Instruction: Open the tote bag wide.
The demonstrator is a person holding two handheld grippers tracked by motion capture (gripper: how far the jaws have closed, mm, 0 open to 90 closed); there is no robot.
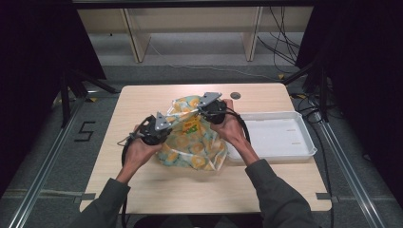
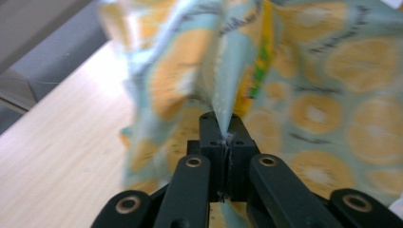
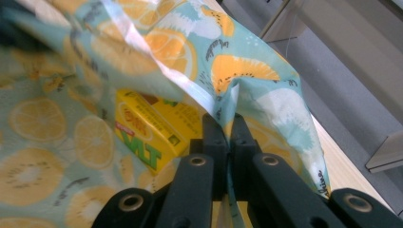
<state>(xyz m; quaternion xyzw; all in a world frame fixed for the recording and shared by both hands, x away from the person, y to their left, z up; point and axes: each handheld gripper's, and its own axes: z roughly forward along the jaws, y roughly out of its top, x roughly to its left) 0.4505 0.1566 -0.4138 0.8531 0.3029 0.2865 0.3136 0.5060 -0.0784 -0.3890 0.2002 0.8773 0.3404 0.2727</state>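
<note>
Fingers (image 2: 209,135) of both grippers pinched tight on the citrus-print bag (image 1: 192,140), one at each side of its mouth.

Left gripper (image 1: 157,127) and right gripper (image 1: 211,108) hold the rim spread above the desk (image 1: 142,185); a yellow carton (image 3: 149,133) sits inside, and a white tray (image 1: 285,135) lies just beside the bag.

A yellow carton (image 3: 151,130) inside the lemon-print bag (image 3: 43,142) carried the large green letters "VLT" — seen upside down in the right gripper view, beside a small red label too blurred to read. Dark script ran along the bag's edge (image 3: 322,183) and between its printed fruit slices (image 2: 332,45), none of it legible. On the floor left of the table, black tape (image 1: 84,131) formed what read as a "5" in the high view.
</note>
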